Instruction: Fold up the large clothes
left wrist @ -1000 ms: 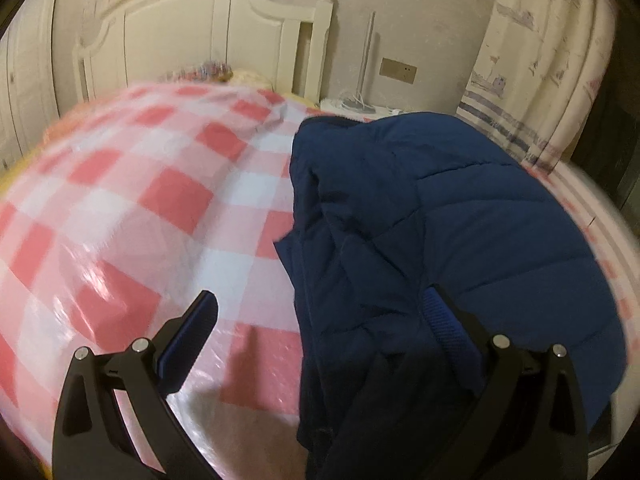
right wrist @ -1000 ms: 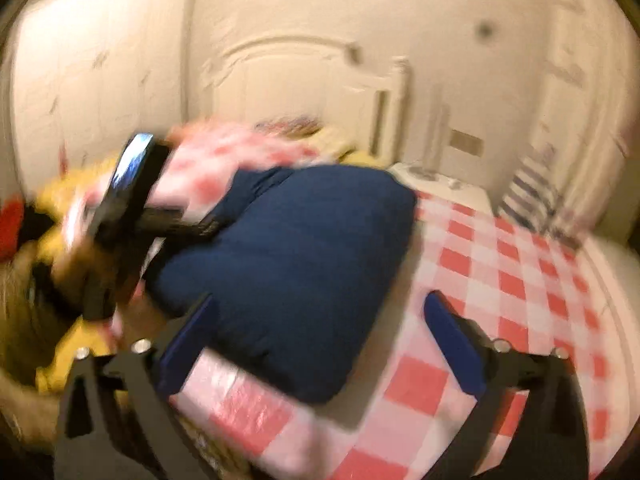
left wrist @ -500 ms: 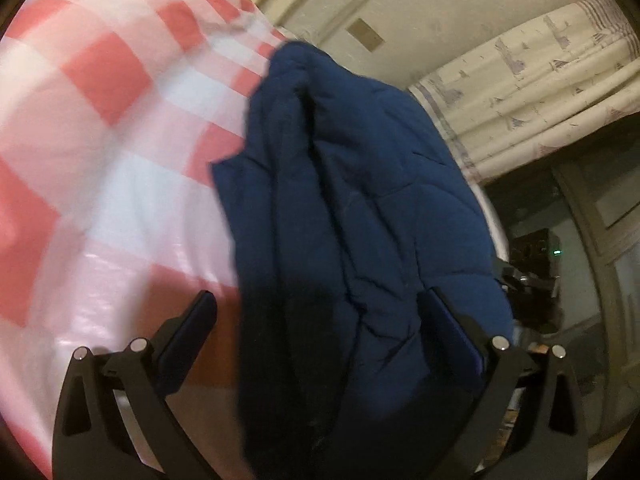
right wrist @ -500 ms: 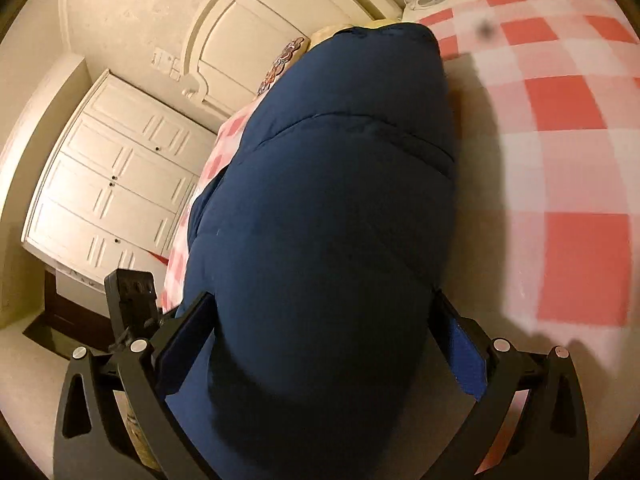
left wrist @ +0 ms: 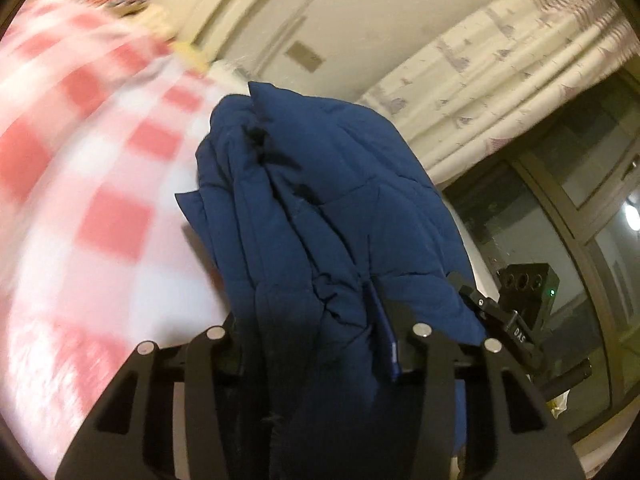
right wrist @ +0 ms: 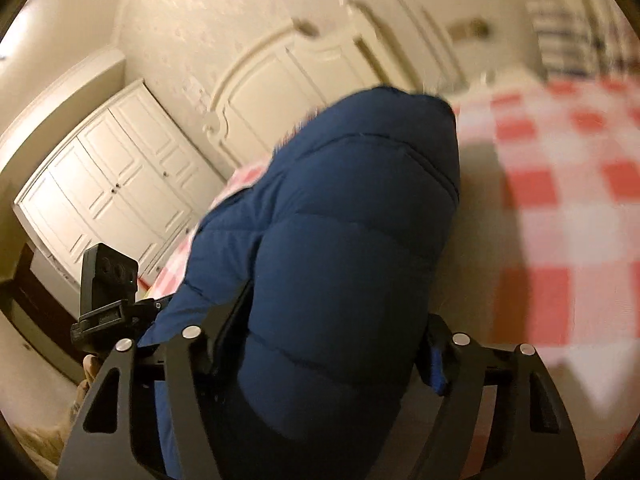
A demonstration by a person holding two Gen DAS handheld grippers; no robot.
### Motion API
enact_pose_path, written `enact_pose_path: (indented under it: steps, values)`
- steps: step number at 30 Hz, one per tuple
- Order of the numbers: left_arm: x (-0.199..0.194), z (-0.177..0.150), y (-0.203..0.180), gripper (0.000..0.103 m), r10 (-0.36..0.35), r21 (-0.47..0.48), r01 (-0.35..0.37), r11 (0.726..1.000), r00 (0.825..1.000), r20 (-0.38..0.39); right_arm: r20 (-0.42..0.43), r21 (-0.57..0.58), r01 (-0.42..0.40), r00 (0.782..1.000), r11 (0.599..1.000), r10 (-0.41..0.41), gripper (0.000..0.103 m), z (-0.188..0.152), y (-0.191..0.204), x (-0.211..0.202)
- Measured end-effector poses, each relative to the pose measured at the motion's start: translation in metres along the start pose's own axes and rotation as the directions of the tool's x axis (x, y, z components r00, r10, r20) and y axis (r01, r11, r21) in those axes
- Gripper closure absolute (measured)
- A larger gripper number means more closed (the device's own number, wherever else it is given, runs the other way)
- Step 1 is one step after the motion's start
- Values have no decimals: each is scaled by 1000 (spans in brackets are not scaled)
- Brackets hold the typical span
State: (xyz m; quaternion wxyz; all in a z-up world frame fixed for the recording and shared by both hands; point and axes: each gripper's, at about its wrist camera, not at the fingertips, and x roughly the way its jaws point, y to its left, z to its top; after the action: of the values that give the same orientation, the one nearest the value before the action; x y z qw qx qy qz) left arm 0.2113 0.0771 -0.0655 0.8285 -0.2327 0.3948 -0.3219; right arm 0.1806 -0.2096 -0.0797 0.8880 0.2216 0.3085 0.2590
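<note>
A dark blue padded jacket (left wrist: 332,216) lies bunched on a bed with a red and white checked cover (left wrist: 100,184). My left gripper (left wrist: 308,344) is shut on the near edge of the jacket, with folds of it bulging between the jaws. In the right wrist view the jacket (right wrist: 344,248) rises as a thick roll, and my right gripper (right wrist: 336,344) is shut on its near end. The right gripper's body shows beyond the jacket in the left wrist view (left wrist: 524,292). The left gripper's body shows in the right wrist view (right wrist: 108,292).
A white headboard (right wrist: 288,80) and a white wardrobe (right wrist: 108,188) stand against the wall. Patterned curtains (left wrist: 500,64) hang beside a dark window (left wrist: 580,184). A wall switch plate (left wrist: 304,56) sits near the headboard.
Both grippers have closed from open onto the near edge of the jacket. Both views have swung and the bed cover is blurred with motion.
</note>
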Motion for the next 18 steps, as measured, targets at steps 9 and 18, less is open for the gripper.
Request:
enact_pose_path:
  steps: [9,18]
  values:
    - [120,60,-48,56,-45,0,45,999,999,-20,81,5,111,990,994,-111,31,79,-64,-59]
    - [162,38,-16,42,47,-33,-50,998,997,-68,-75,215,212,977,953,-200,17,69,-155,-23]
